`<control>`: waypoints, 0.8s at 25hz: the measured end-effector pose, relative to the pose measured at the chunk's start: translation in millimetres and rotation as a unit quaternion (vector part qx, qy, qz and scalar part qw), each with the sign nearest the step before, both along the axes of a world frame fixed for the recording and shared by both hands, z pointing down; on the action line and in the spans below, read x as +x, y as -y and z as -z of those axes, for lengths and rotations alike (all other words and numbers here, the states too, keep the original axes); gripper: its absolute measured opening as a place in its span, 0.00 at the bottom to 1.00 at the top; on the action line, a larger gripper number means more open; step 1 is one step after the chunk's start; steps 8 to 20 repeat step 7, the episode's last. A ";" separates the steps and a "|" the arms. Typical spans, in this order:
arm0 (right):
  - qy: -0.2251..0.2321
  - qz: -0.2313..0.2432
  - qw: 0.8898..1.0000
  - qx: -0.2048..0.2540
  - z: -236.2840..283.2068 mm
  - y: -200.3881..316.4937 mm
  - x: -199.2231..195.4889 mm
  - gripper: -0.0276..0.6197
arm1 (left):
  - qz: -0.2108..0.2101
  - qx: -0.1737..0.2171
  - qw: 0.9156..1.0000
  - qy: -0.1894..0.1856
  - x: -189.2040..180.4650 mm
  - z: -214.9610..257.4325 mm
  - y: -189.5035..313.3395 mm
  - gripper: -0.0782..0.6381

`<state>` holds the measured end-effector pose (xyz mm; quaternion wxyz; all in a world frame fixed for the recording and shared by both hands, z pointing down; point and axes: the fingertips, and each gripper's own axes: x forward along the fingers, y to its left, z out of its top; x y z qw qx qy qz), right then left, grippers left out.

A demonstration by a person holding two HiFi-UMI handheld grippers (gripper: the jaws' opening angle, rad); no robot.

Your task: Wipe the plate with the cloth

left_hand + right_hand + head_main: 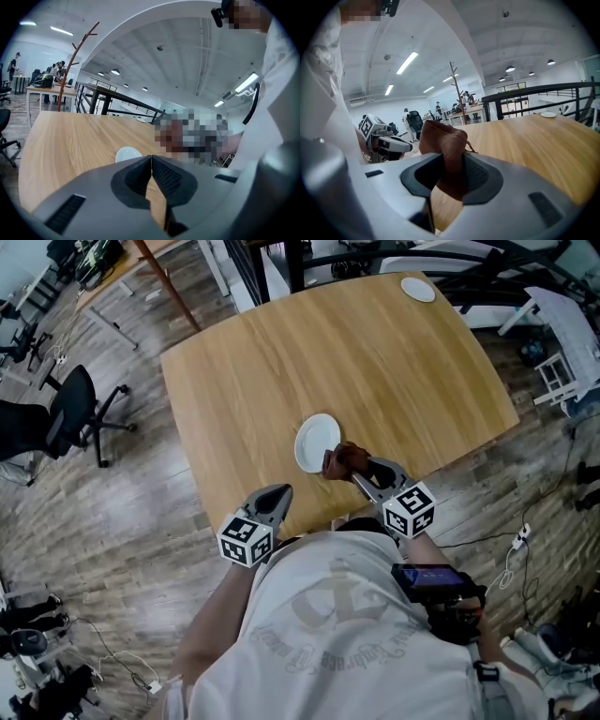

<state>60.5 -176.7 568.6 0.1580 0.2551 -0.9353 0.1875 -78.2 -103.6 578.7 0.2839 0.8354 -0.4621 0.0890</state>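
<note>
While left gripper (281, 491) hangs closed, right gripper (360, 474) clamps cloth (344, 460) beside plate (315, 441)

The pale wooden worktop (394, 362) has rounded corners and stands on a grey-brown plank floor (122, 521). At its far edge lies a small white dish (418, 289) (close to the right-hand corner). A black office chair (70, 409) on castors stands off to the left on the planks. To the right, a white cable with a plug block (518, 542) trails over the floor. Beyond the worktop stand a black railing (499, 110) and a branching wooden coat stand (70, 61), and strip lights (407, 62) glow on the ceiling.
</note>
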 end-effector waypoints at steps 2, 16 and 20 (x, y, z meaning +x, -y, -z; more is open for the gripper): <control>0.001 0.002 1.000 0.001 -2.1 1.4 3.5 0.24 | 0.001 0.000 1.000 0.002 4.0 -2.0 0.8 0.13; 0.002 0.010 1.000 0.004 -4.3 4.3 9.5 0.24 | 0.003 0.000 1.000 0.006 12.5 -4.6 3.5 0.13; 0.002 0.010 1.000 0.004 -4.3 4.3 9.5 0.24 | 0.003 0.000 1.000 0.006 12.5 -4.6 3.5 0.13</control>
